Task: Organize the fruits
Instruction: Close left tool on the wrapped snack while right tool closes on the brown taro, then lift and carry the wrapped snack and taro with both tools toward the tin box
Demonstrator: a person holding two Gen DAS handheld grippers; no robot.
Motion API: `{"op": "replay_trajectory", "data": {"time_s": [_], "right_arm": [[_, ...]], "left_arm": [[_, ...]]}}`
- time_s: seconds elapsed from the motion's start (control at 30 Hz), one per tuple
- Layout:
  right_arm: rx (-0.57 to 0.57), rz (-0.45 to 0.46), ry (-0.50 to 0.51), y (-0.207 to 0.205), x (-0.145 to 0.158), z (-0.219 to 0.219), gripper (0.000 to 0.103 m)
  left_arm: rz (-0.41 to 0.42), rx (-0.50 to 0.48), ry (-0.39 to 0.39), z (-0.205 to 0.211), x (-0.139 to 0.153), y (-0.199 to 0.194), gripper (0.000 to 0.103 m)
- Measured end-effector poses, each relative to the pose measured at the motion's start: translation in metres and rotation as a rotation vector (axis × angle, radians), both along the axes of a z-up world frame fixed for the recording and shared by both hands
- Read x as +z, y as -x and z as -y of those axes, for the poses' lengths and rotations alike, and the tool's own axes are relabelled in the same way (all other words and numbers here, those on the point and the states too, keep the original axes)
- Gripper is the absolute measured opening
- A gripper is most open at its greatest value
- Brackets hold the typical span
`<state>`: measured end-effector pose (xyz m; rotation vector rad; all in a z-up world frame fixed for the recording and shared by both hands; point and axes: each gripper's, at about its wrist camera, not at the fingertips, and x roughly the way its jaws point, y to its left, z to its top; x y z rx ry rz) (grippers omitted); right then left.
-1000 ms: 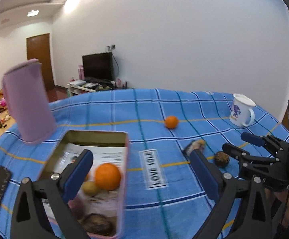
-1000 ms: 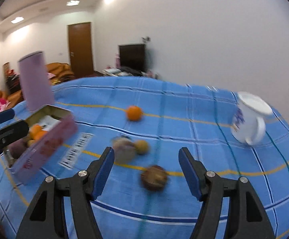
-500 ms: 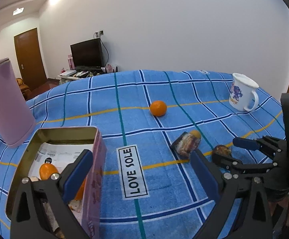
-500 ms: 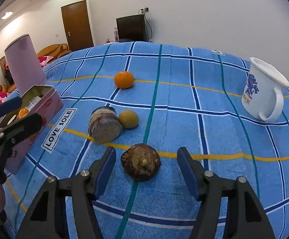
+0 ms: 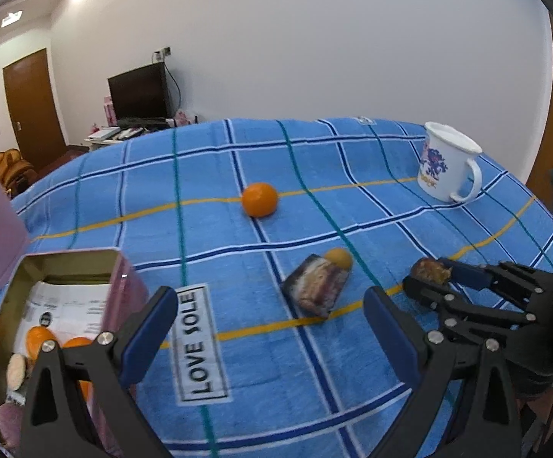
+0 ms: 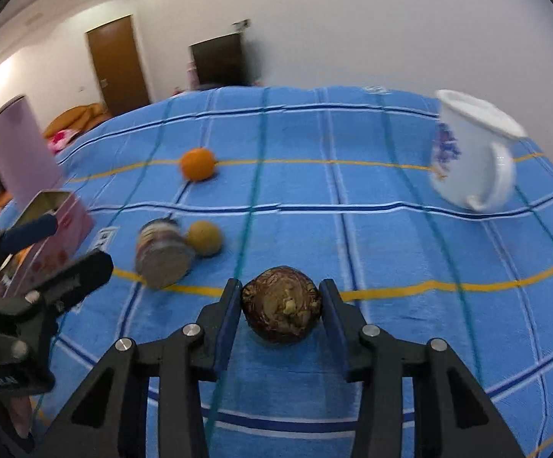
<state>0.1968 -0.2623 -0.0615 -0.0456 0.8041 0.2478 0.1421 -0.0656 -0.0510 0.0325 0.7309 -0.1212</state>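
My right gripper point(image 6: 281, 307) is shut on a brown wrinkled fruit point(image 6: 281, 315) low over the blue plaid cloth; both also show in the left wrist view, the fruit point(image 5: 431, 270) between the fingers. My left gripper point(image 5: 270, 337) is open and empty above the cloth, beside the open pink tin point(image 5: 121, 290) that holds oranges and other fruit. An orange point(image 5: 260, 199) lies further back. A small yellow fruit point(image 6: 204, 237) touches a tipped can point(image 6: 163, 253).
A white mug point(image 6: 474, 152) stands at the right. A tall pink canister point(image 6: 20, 152) stands behind the tin. A "LOVE SOLE" label point(image 5: 199, 343) lies on the cloth point(image 5: 352, 160). The left gripper point(image 6: 53, 263) shows at the left of the right wrist view.
My right gripper has moved forward and closed on the brown fruit. My left gripper has shifted right, so the tin sits further left in its view.
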Motion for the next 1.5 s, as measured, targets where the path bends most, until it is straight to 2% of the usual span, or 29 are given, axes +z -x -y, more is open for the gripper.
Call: {"op": "replay_trajectory", "data": {"time_s": [0.1,0.23,0.43,0.5,0.6,0.77,1.5], "right_arm": [[-0.016,0.009,0.015,0.001,0.001,0.001,0.043],[-0.043,-0.009,-0.015,-0.002,0.001,0.01,0.043],[-0.059,-0.001,-0.02,-0.001,0.002,0.013,0.043],[-0.054,-0.008,-0.017,-0.001,0.001,0.013,0.043],[-0.047,-0.007,-0.012,-0.001,0.001,0.012,0.043],[-0.035,0.01,-0.011,-0.001,0.002,0.008,0.043],[0.016,0.098,-0.028,0.016,0.013,0.005,0.043]], "left_arm": [[-0.012,-0.018,0.006,0.006,-0.004,-0.006,0.097],[-0.031,-0.05,0.019,0.012,-0.008,-0.016,0.092],[-0.078,-0.117,0.035,0.021,-0.02,-0.028,0.074],[-0.091,-0.13,0.039,0.023,-0.024,-0.031,0.061],[-0.113,-0.137,0.061,0.022,-0.026,-0.034,0.051],[-0.109,-0.141,0.078,0.019,-0.026,-0.032,0.05],[0.014,-0.134,0.11,0.01,-0.011,-0.009,0.05]]}}
